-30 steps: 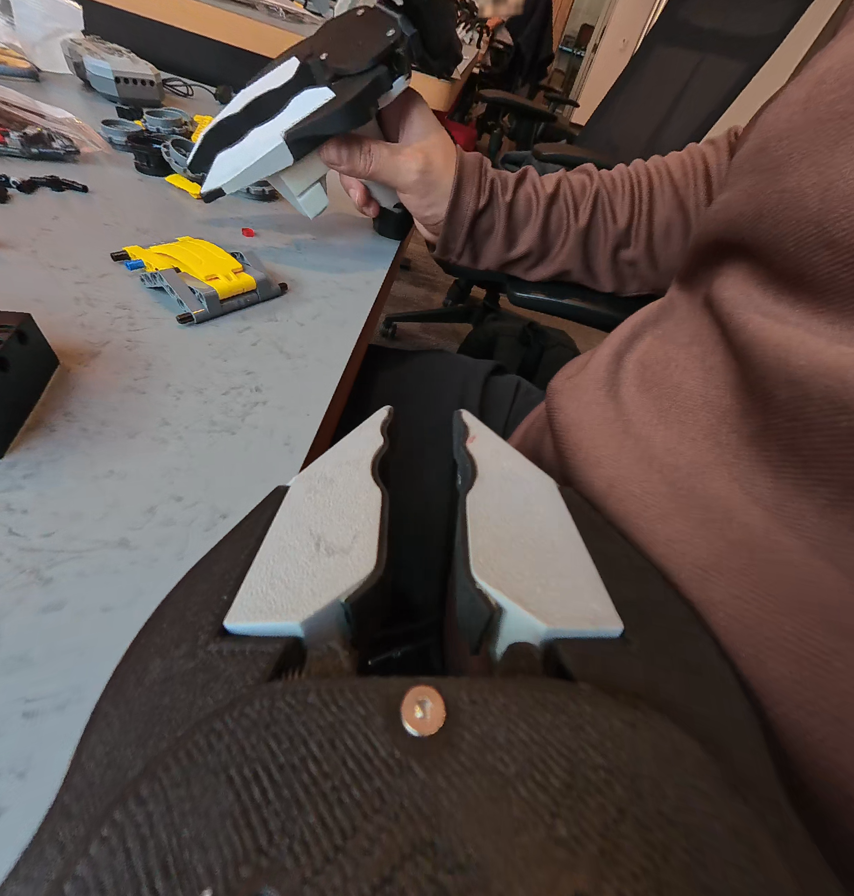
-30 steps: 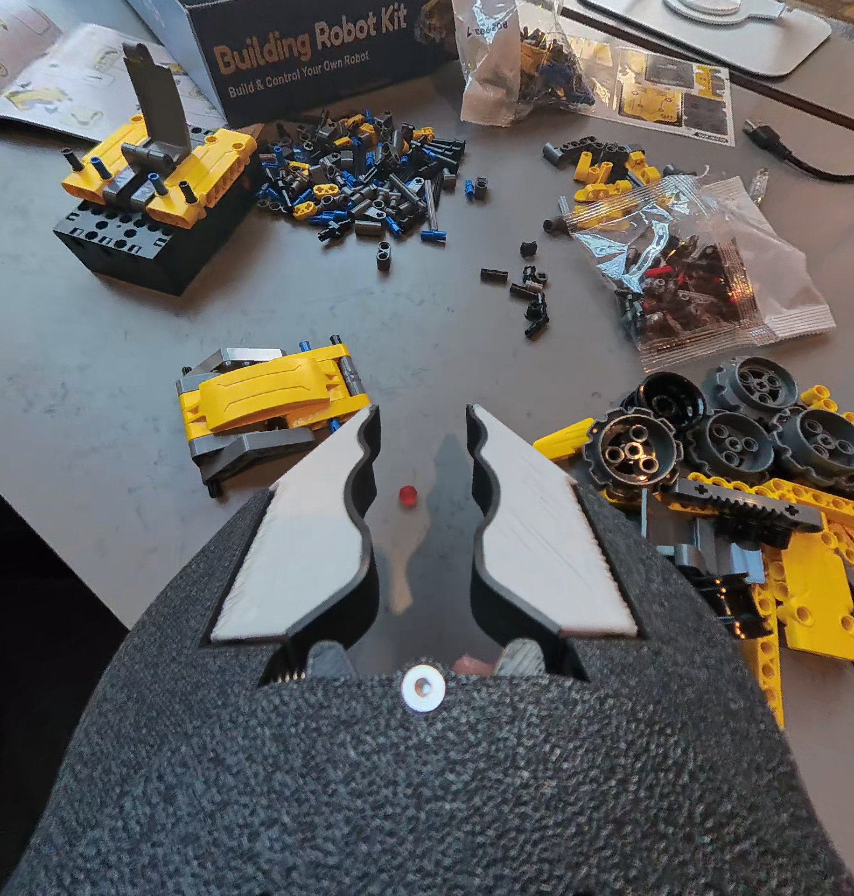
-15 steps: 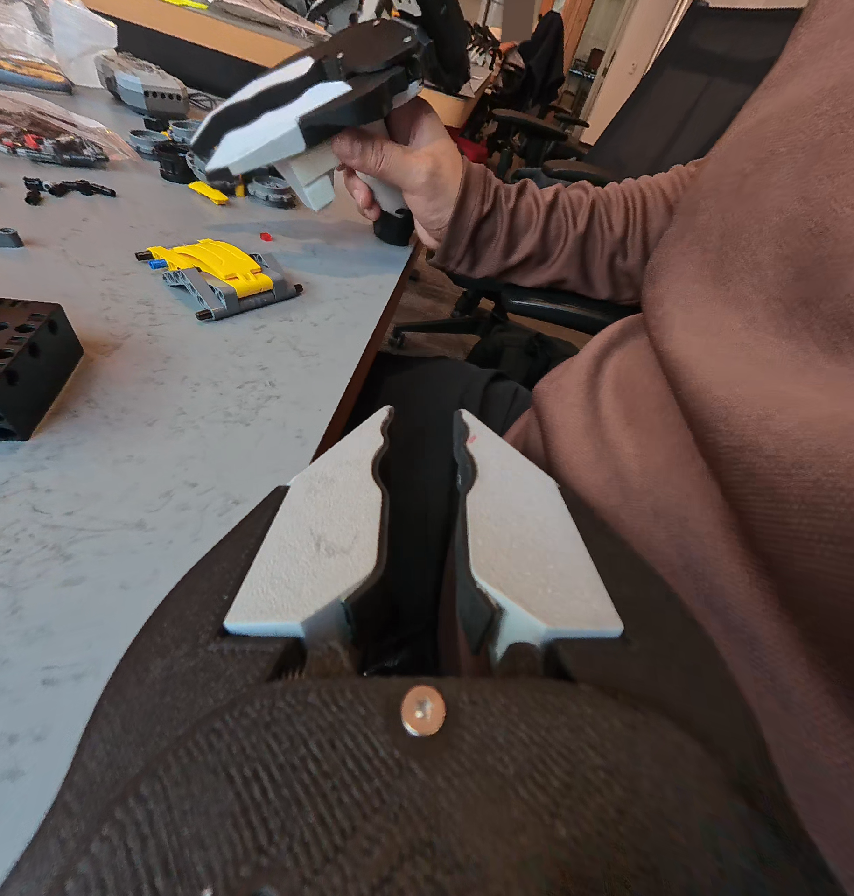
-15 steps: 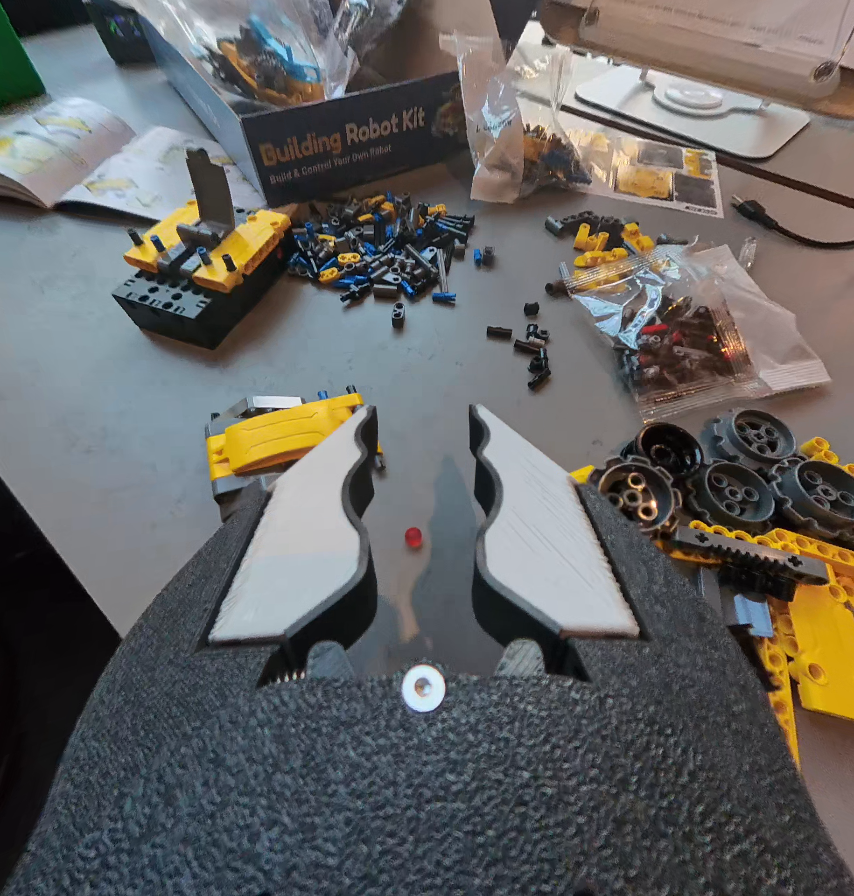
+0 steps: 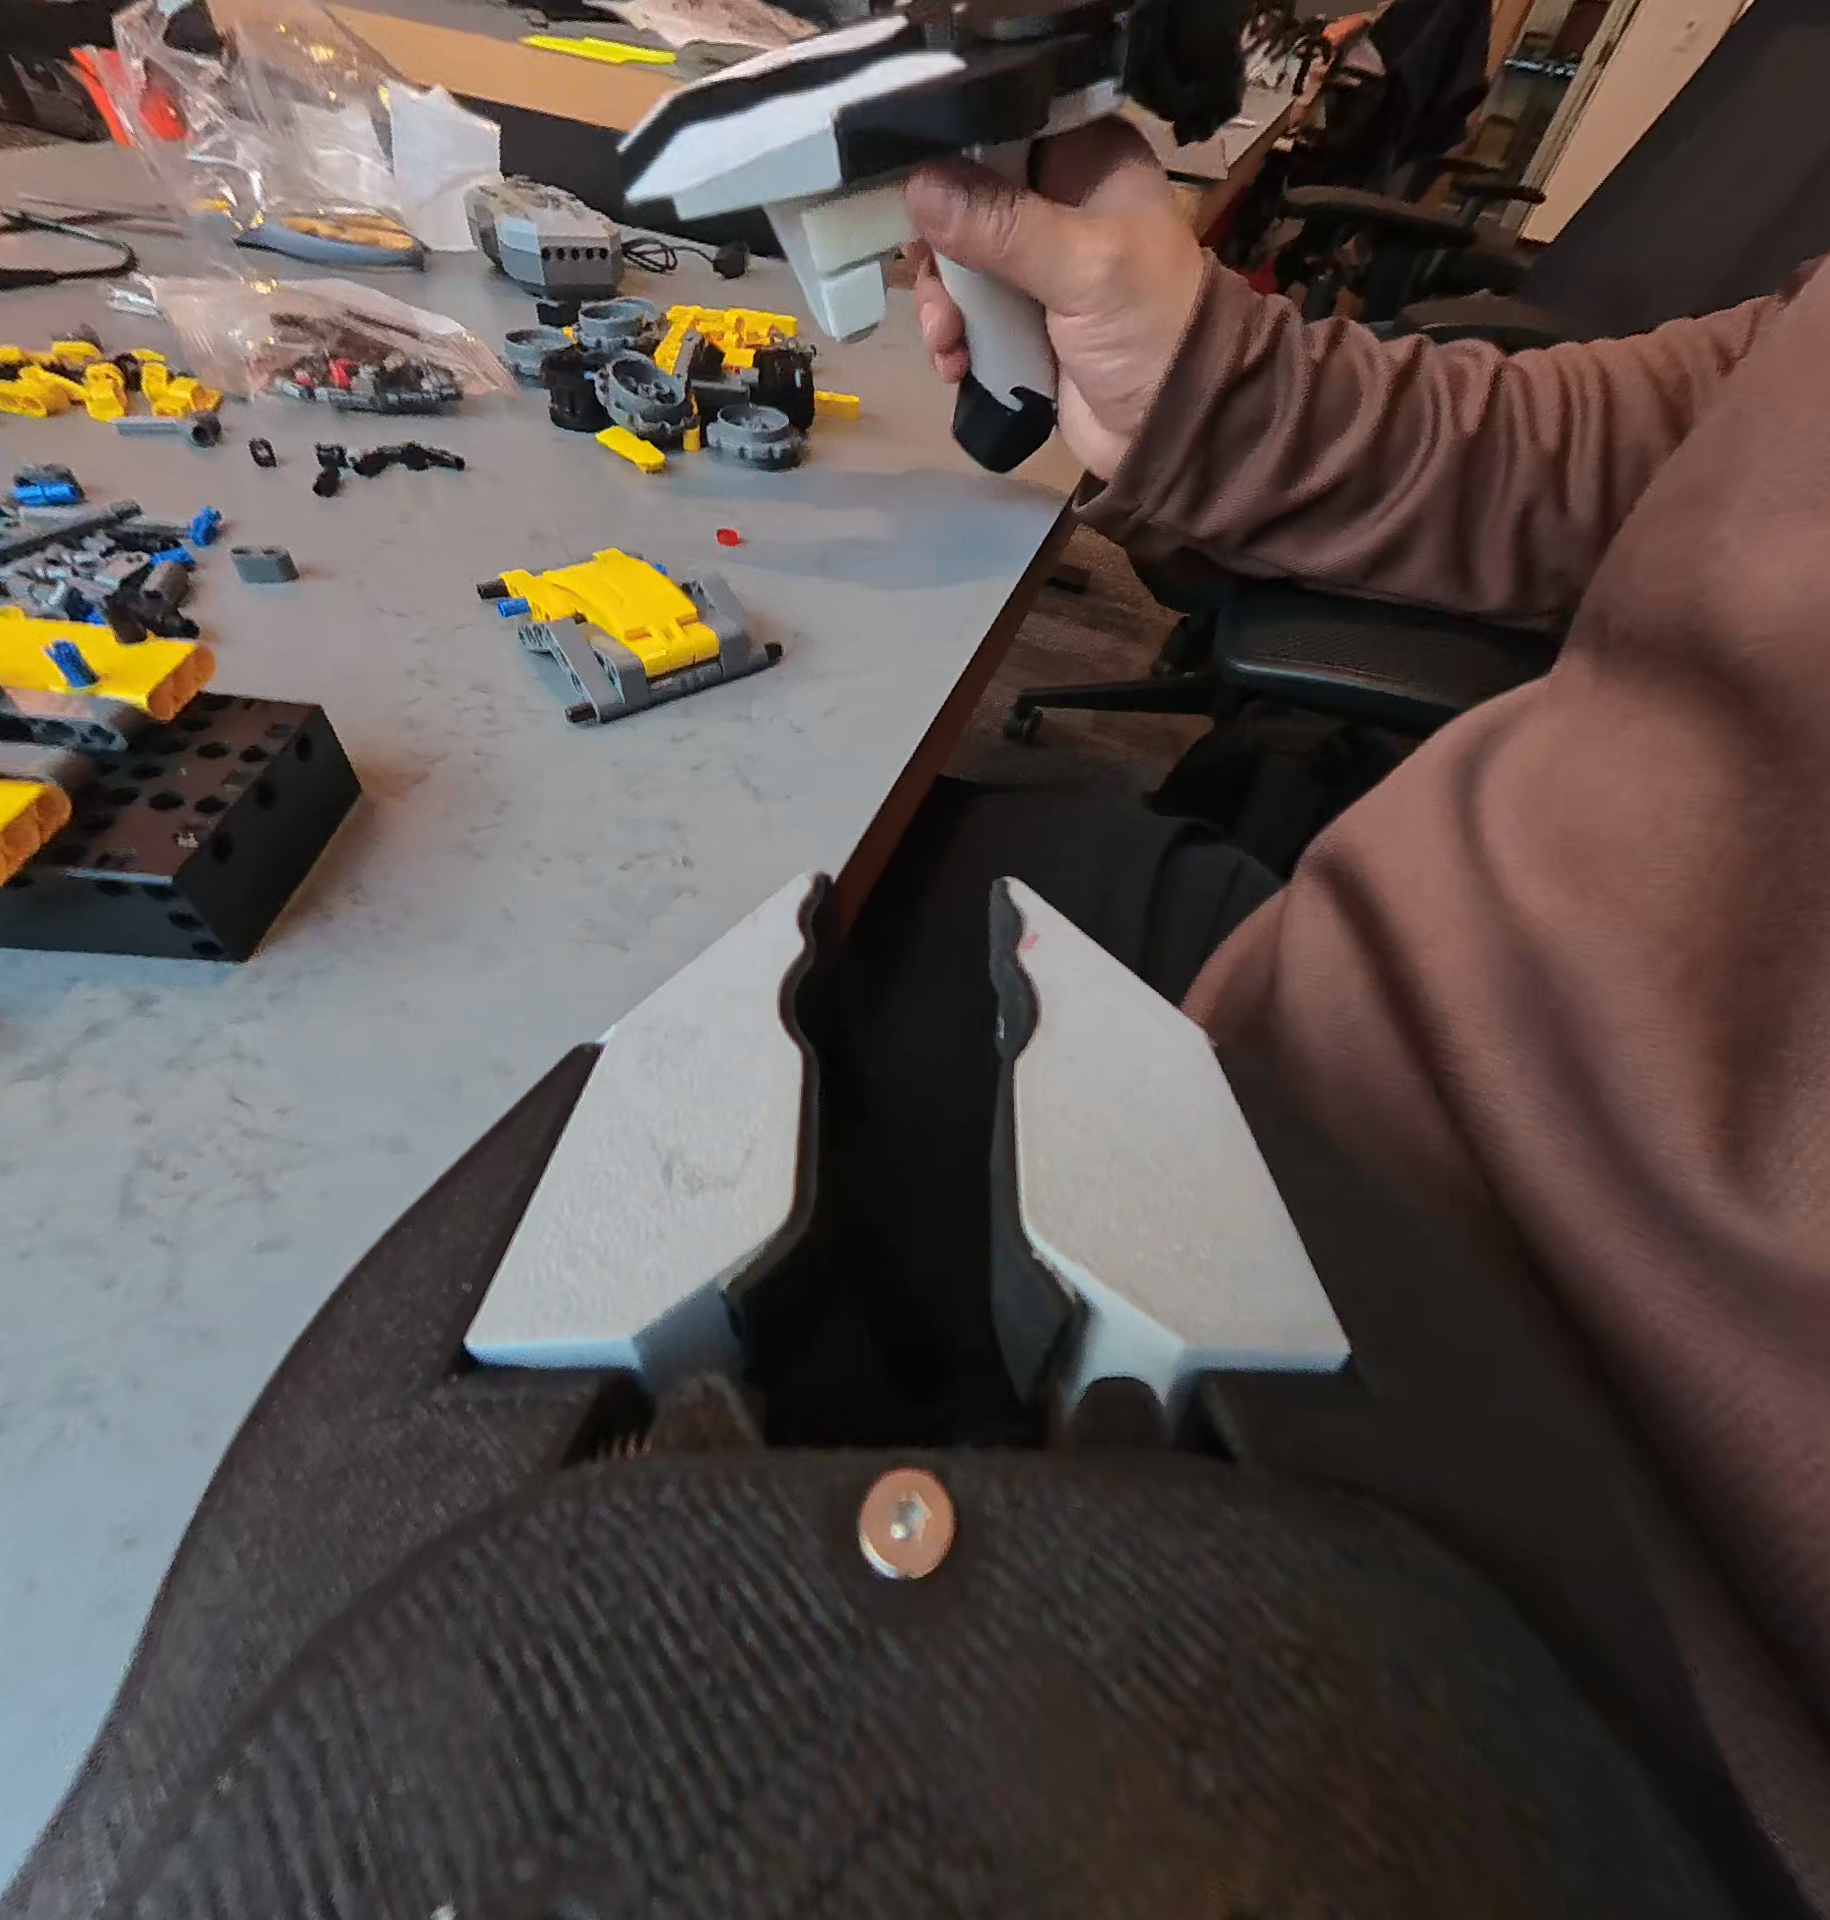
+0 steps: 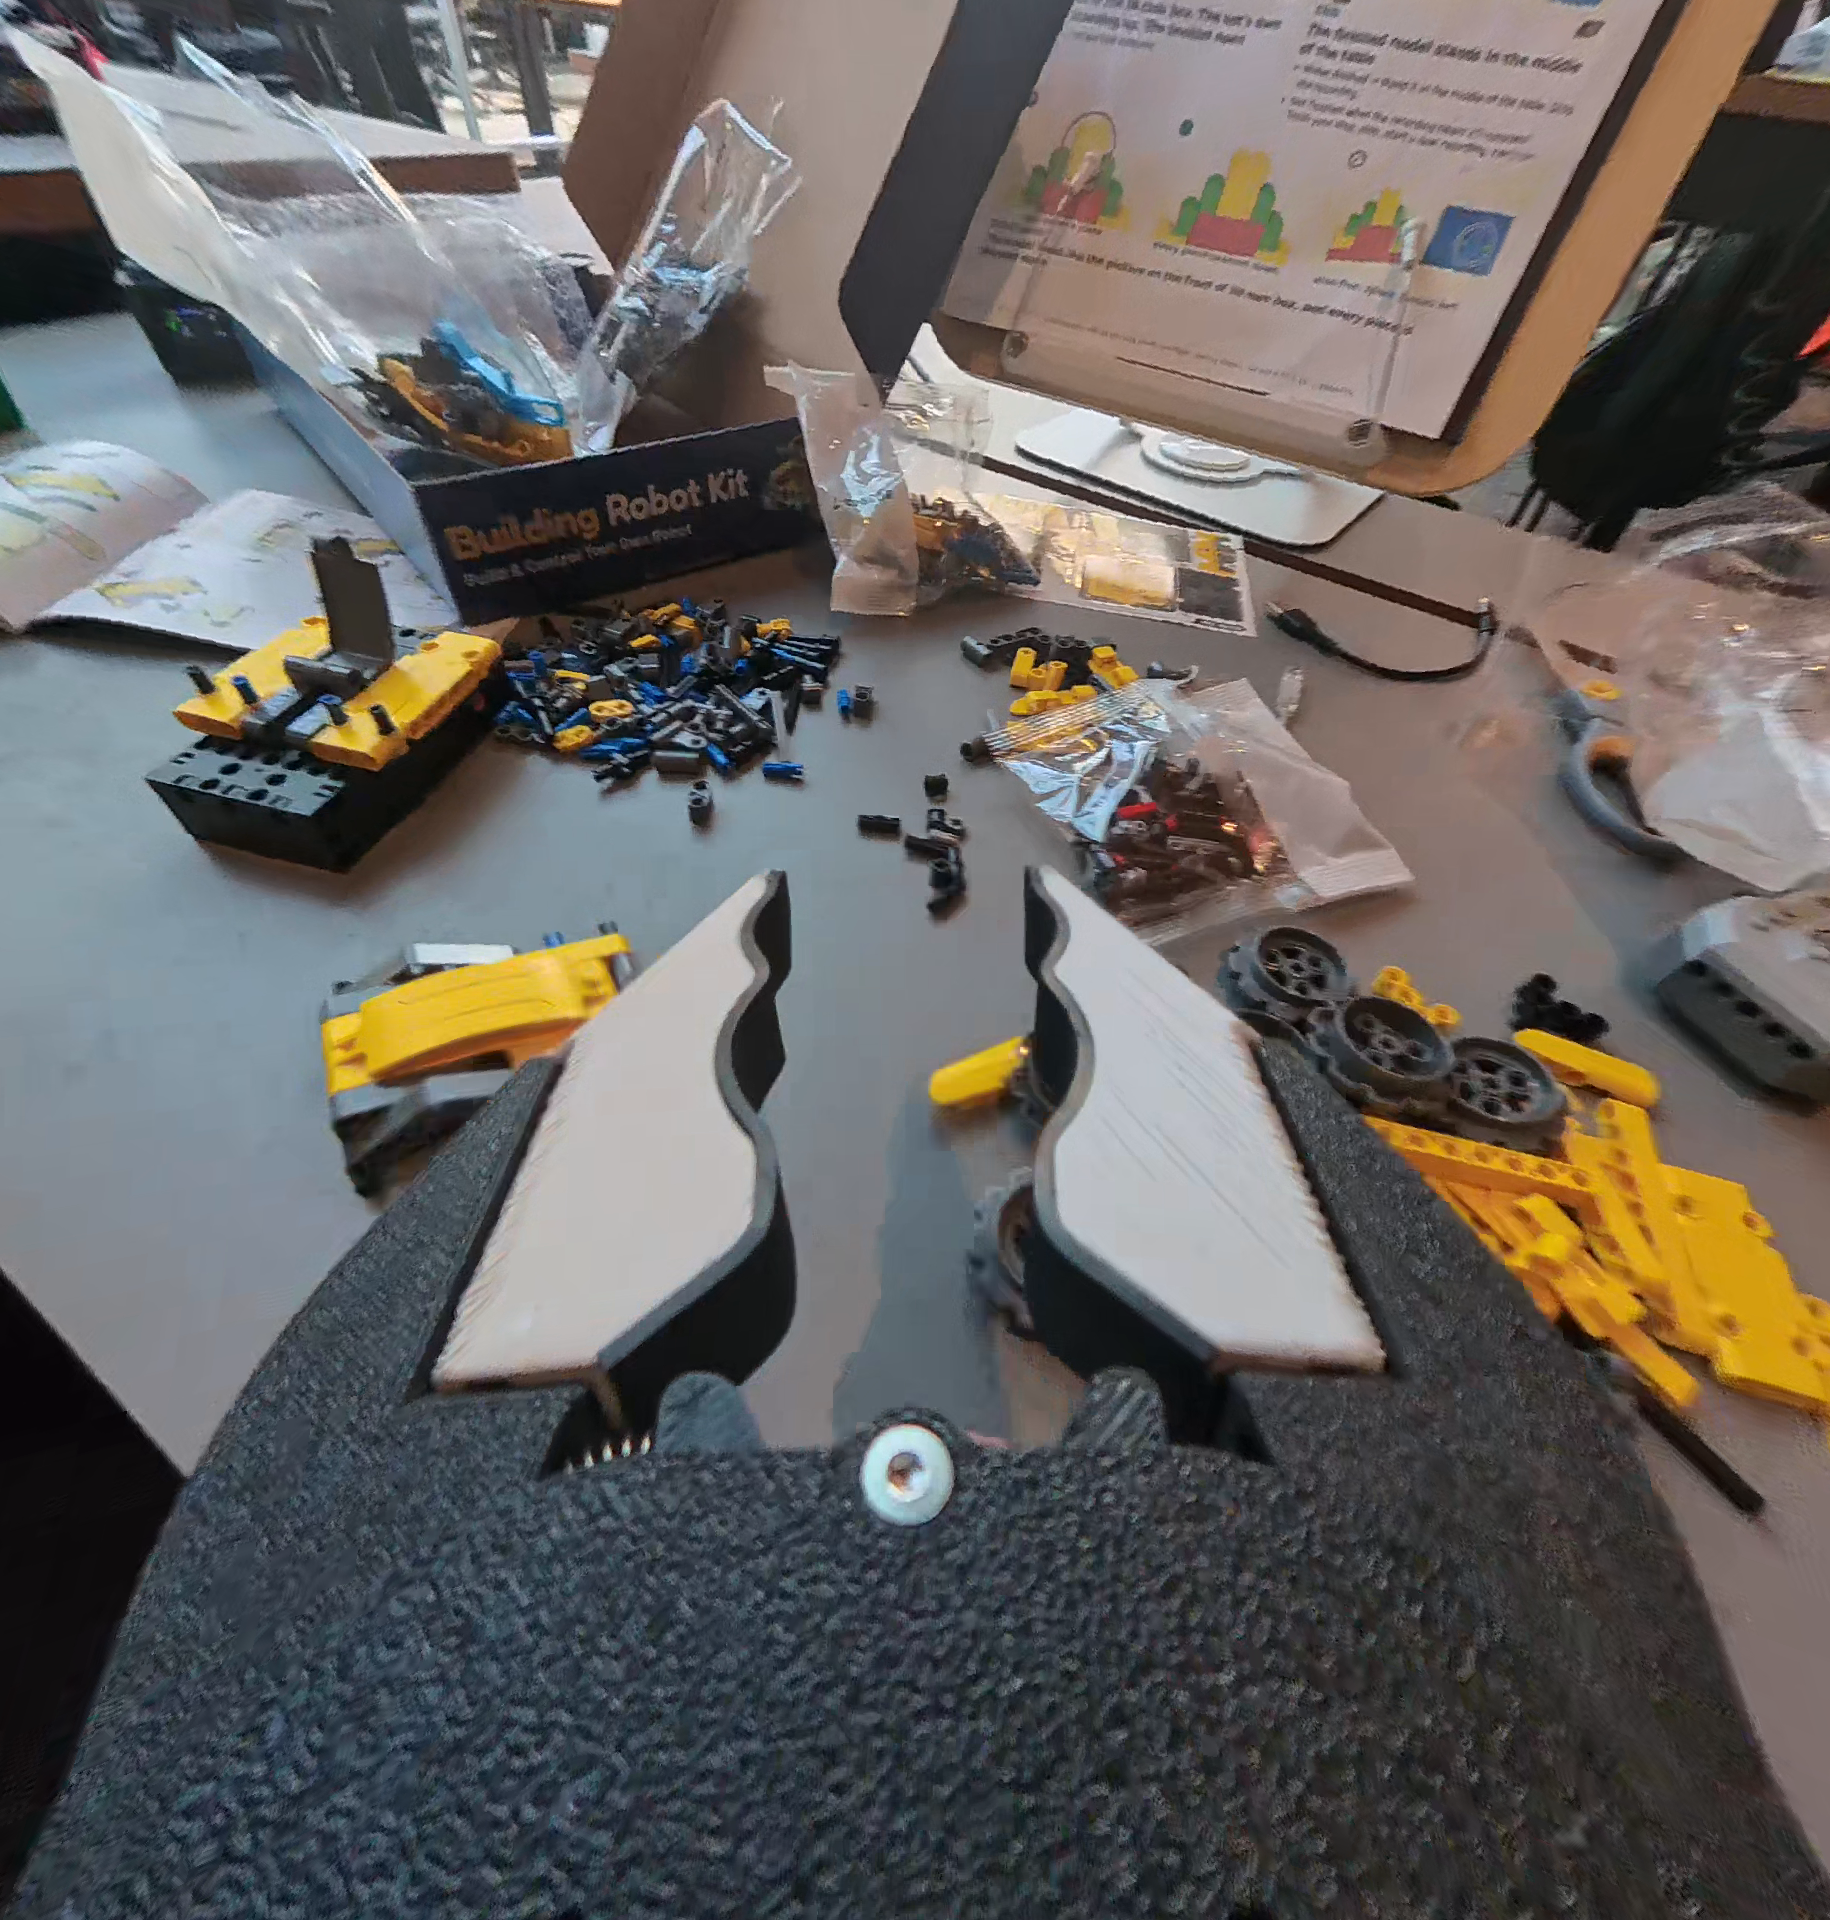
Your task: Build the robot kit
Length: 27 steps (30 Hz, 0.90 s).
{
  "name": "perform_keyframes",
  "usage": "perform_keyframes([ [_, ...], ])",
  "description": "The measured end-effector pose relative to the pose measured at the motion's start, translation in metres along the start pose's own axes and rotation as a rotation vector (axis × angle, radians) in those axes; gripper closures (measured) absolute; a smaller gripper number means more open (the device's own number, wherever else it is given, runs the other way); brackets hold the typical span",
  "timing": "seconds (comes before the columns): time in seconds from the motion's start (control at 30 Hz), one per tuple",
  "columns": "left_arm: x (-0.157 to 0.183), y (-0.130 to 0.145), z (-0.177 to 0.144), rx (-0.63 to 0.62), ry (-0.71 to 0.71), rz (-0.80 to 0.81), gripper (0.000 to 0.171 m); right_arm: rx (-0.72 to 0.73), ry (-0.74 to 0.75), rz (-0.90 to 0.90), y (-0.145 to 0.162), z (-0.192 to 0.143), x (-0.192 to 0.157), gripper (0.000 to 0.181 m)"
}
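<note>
Your left tongs point(image 5: 906, 904) hang parted and empty over the table point(image 5: 391, 1091) edge, pointing at your lap. Farther off, your right hand point(image 5: 1067, 301) holds the right tongs point(image 5: 672, 166) above the table, over grey wheels point(image 5: 662, 384). A yellow-and-grey assembly point(image 5: 630, 634) lies near a small red piece point(image 5: 727, 537).

The right gripper point(image 6: 906, 883) hides part of the yellow assembly point(image 6: 475, 1013) and a grey wheel point(image 6: 999, 1236); the far gripper's top point(image 5: 890, 94) is cut off.
</note>
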State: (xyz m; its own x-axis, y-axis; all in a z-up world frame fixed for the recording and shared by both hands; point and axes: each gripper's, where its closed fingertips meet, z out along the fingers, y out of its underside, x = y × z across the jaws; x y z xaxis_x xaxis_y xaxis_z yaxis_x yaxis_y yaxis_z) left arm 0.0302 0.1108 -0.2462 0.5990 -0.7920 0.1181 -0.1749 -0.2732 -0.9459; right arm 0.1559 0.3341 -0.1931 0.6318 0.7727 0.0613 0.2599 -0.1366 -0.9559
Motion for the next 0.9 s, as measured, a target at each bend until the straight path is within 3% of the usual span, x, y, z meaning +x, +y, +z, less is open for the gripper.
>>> perform_keyframes([
  [0.17, 0.002, -0.021, -0.002, 0.006, 0.040, 0.044, 0.139, 0.024, 0.104, -0.008, 0.004, -0.032, 0.036, 0.136],
  [0.3, -0.023, -0.026, -0.004, -0.030, -0.015, 0.060, 0.140, -0.082, 0.095, -0.061, 0.008, -0.028, 0.051, 0.122],
  [0.53, -0.064, -0.036, -0.007, -0.017, -0.083, 0.095, 0.142, -0.308, 0.042, -0.199, 0.002, 0.055, 0.058, 0.116],
  [0.77, -0.089, -0.047, -0.022, 0.001, -0.083, 0.083, 0.144, -0.559, 0.033, -0.291, 0.034, 0.132, 0.063, 0.114],
  [0.9, -0.101, -0.043, -0.030, -0.026, -0.110, 0.133, 0.146, -0.606, -0.002, -0.278, 0.047, 0.144, 0.061, 0.148],
])
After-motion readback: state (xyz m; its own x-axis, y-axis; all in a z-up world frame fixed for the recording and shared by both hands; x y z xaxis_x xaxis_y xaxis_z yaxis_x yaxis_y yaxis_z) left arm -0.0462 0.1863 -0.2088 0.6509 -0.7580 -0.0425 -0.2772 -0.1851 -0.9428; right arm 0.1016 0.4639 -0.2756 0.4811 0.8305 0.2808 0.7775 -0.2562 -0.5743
